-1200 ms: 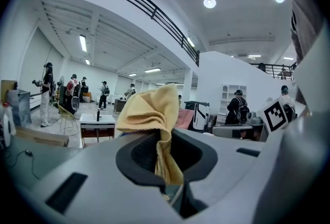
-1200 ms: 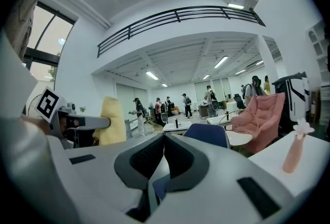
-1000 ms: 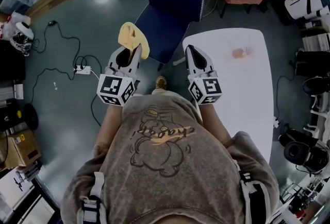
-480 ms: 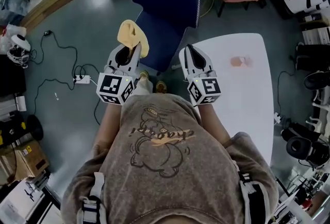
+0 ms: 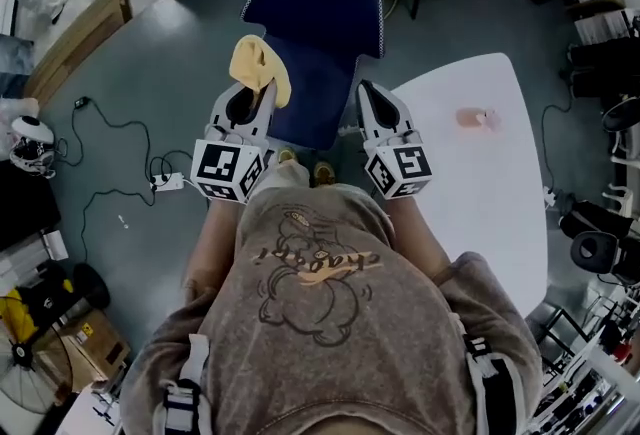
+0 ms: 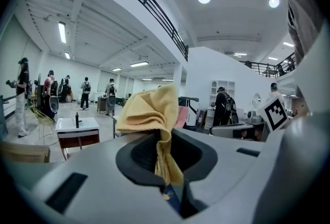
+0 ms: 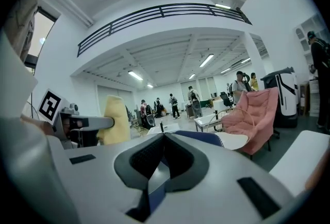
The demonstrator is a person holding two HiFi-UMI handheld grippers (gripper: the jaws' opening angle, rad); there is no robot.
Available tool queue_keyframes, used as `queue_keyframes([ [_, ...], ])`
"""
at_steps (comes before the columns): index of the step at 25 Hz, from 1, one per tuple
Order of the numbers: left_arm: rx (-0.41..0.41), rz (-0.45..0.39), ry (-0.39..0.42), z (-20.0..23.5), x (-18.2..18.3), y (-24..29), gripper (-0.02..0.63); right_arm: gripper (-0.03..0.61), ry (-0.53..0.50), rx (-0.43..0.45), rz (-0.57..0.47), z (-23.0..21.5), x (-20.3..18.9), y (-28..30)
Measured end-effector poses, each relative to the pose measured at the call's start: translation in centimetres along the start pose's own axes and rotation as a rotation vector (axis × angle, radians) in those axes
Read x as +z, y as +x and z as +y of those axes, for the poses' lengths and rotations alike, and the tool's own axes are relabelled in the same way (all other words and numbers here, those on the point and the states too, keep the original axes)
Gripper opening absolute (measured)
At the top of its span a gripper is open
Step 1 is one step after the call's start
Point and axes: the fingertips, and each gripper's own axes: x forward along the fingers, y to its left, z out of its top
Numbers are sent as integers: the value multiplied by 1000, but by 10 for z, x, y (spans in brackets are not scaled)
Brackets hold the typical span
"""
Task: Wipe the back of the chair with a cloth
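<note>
**Three Cameras, Three Looks**

One camera sits on the person's head and looks almost straight down on the left gripper [image 5: 264, 99], the right gripper [image 5: 366, 91] and the blue chair [image 5: 315, 18]. One camera rides on each gripper, right behind its jaws, and looks out flat across the room. All three see the yellow cloth [image 5: 256, 63]. The head and right gripper views both see the chair.
</note>
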Motion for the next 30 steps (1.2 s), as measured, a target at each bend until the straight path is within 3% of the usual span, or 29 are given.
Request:
queue_keyframes([
  [11, -57, 22, 3, 33, -2, 40, 51, 23, 23, -50, 4, -7, -4, 30],
  [30, -53, 67, -21, 72, -60, 131, 51, 23, 26, -77, 19, -64, -36, 90],
])
